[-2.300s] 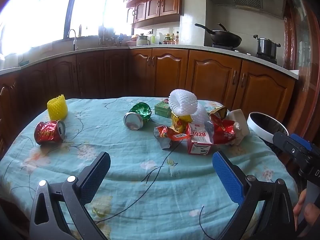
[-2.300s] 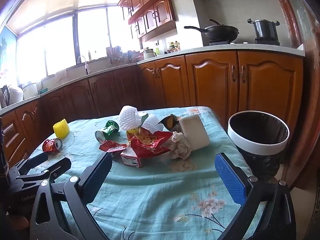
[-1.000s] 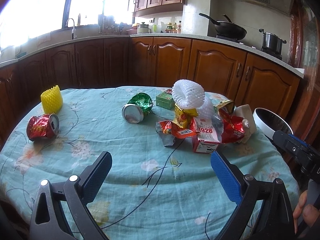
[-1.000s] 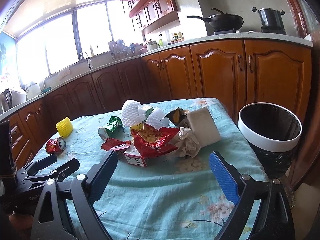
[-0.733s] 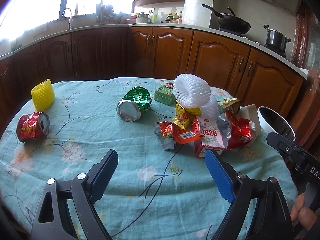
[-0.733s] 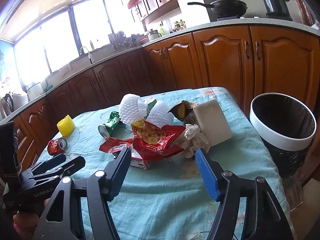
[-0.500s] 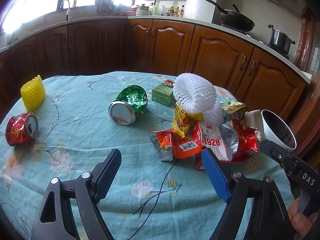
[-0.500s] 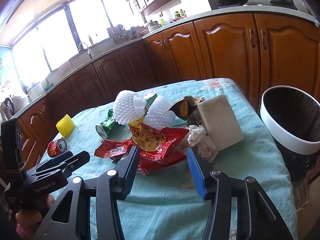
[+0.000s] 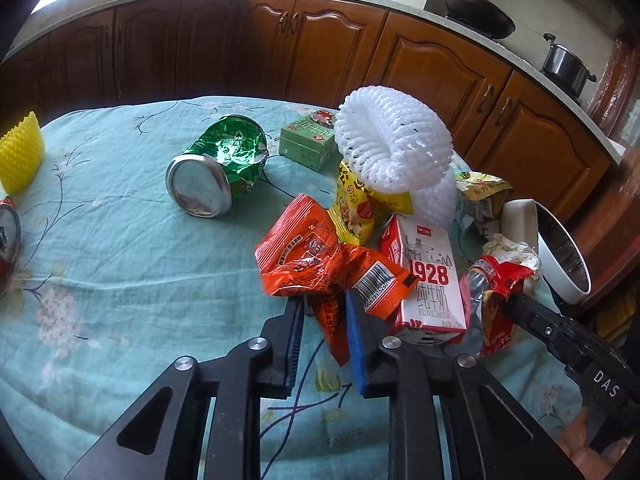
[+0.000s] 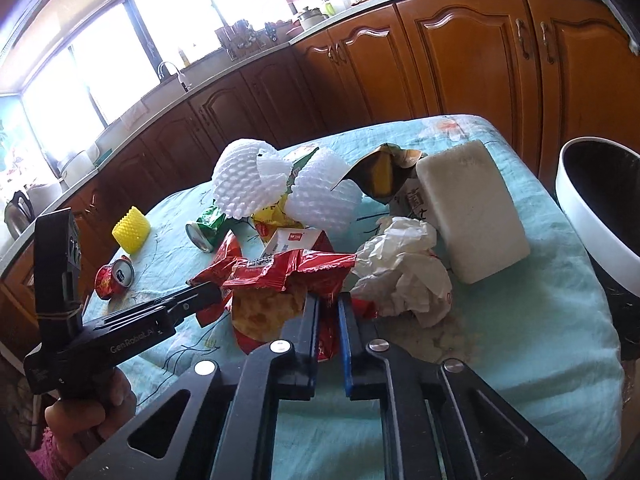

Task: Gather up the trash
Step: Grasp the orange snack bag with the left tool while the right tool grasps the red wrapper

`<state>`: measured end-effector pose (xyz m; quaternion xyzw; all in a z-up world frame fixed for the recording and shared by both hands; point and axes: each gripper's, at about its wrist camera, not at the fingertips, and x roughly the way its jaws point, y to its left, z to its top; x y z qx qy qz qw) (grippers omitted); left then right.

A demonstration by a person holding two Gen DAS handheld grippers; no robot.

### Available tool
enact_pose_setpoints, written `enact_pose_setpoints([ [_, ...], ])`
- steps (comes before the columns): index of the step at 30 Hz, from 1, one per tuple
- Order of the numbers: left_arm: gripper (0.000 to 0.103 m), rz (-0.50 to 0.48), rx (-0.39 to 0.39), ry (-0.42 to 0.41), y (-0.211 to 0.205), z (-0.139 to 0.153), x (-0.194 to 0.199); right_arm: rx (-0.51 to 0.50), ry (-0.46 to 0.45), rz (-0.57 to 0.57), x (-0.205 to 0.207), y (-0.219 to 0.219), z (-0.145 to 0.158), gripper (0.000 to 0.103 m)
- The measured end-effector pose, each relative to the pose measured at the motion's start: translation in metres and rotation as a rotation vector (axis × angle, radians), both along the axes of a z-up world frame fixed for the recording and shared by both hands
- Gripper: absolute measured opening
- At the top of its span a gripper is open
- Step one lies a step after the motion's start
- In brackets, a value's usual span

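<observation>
**Pinching wrappers at both ends of the pile**

Left gripper (image 9: 325, 312) has its jaws clamped on the crumpled orange foil snack wrapper (image 9: 320, 264); right gripper (image 10: 329, 312) squeezes the red crisp packet (image 10: 280, 276). Both lie on the turquoise floral tablecloth (image 9: 100, 272), white-rimmed black bin (image 10: 592, 216) just beside the table.

A wok (image 9: 478, 20) and pot (image 9: 566, 65) sit above wooden cabinets (image 9: 434, 68).
</observation>
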<state>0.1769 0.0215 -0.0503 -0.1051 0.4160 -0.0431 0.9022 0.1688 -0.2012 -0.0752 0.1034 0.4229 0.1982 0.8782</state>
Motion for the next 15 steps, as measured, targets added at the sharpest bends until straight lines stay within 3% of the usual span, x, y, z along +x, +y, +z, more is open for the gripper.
enact_pose_setpoints([
  [5,0.006,-0.021,-0.009,-0.047,-0.003,0.009,-0.019,0.01,-0.009,0.004,-0.009,-0.003,0.002,0.005],
  [15,0.005,-0.094,-0.04,-0.132,-0.025,0.045,-0.063,0.038,-0.055,-0.025,-0.032,-0.028,0.023,0.004],
])
